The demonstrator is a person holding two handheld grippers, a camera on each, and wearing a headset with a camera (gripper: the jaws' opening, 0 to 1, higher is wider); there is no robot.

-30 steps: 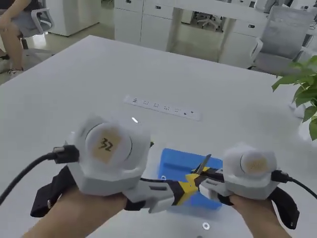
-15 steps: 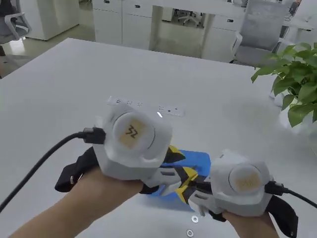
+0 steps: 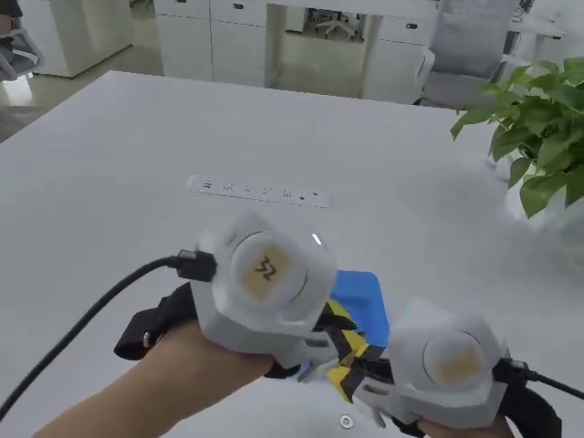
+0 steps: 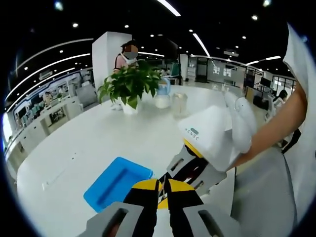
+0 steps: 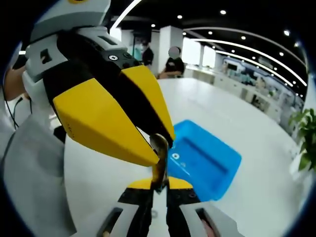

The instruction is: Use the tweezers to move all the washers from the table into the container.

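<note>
Right gripper (image 5: 158, 186) is clamped on the slim silver metal tweezers (image 5: 159, 150), whose tip rises just beside the yellow jaws of the left gripper (image 4: 163, 188). Those jaws are pressed together. Beyond them the shallow blue plastic container (image 5: 210, 160) sits on the white table (image 3: 119, 155) with a small silver washer (image 5: 175, 156) inside. A second washer (image 3: 345, 421) lies on the table, outside the container.

A white power strip (image 3: 258, 192) lies on the white table (image 3: 109, 146). Well right of the strip, 1 green plant (image 3: 538, 128); beyond it, 1 grey chair (image 3: 465, 50).
</note>
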